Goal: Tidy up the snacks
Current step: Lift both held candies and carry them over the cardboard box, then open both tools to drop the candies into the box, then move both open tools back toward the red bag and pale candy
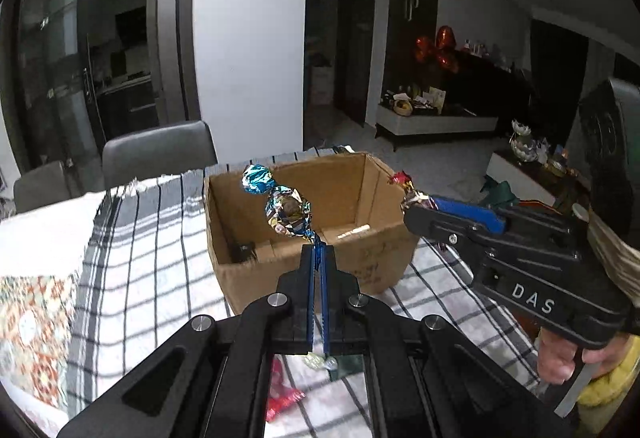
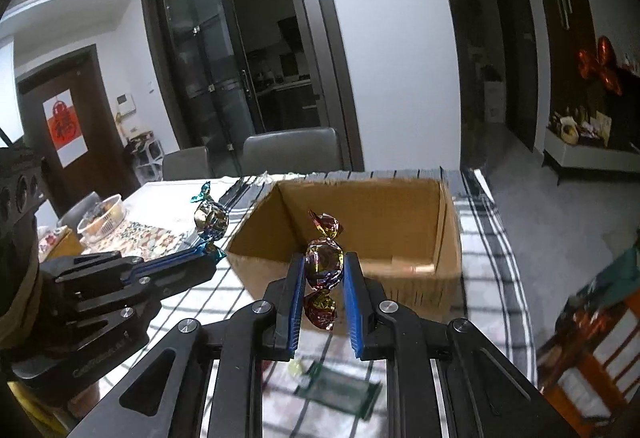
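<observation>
My left gripper [image 1: 319, 244] is shut on the twisted tail of a blue foil candy [image 1: 286, 212], which stands up above its tips in front of an open cardboard box [image 1: 384, 234]. In the right wrist view the same left gripper [image 2: 210, 258] comes in from the left with the blue foil candy [image 2: 210, 220] on top. My right gripper [image 2: 323, 264] is shut on a red and gold foil candy [image 2: 324, 262], pinched at its middle, just short of the cardboard box [image 2: 448, 238]. From the left wrist the right gripper [image 1: 410, 200] shows beside the box's right wall.
The box stands on a black-and-white checked cloth [image 1: 140, 258] over a table. A red packet [image 1: 282, 396], a small pale candy [image 1: 316, 360] and a green packet [image 2: 344, 392] lie on the cloth below the grippers. Grey chairs [image 2: 288, 150] stand behind the table, a bowl [image 2: 102, 218] at left.
</observation>
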Tool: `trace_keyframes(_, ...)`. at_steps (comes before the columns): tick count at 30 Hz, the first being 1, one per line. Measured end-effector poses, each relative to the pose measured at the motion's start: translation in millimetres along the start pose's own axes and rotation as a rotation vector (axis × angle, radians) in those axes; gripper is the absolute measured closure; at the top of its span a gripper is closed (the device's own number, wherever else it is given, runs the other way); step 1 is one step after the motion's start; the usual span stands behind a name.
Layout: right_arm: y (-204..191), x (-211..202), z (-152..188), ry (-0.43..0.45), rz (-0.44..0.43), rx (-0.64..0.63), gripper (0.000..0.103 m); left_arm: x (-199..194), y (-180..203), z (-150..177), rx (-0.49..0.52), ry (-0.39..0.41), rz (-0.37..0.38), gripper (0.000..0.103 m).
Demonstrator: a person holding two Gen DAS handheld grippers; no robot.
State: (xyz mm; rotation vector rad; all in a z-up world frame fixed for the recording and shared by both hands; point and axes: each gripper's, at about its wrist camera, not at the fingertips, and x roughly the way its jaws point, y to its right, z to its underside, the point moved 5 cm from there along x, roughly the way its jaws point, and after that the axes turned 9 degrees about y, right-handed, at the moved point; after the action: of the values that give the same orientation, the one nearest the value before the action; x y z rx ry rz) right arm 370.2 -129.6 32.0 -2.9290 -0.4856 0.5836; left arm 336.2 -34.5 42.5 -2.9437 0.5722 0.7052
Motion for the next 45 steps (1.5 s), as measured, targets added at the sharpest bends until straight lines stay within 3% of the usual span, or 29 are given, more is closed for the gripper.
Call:
trace_keyframes(13,16,56,-24,-0.019,0.013,-0.03,0.083,54,-15,-30,0.03,-0.016,0.013,0.098)
trace_keyframes(16,22,68,-23,-0.041,0.025,-0.012,0.074,66,-21,-33,0.018,-0.023,-0.016,0.087)
trace_keyframes(18,28,72,-23,-0.04,0.054,0.0,0.058,69,-28,-34,-0.018,-0.025,-0.033,0.069)
trace_keyframes(23,27,63,-18,-0.019,0.073,-0.029,0.058,58,-33,-27,-0.013,-0.014,-0.069,0.067)
trace_keyframes(35,-1,30,1,-0.002,0.021,-0.064,0.058,10,-34,-1,-0.019,-0.025,-0.15,0.061)
trace_keyframes(45,-21,28,28,-0.053,-0.044,-0.093,0.058,-6,-40,28,-0.042,-0.059,-0.17,0.061)
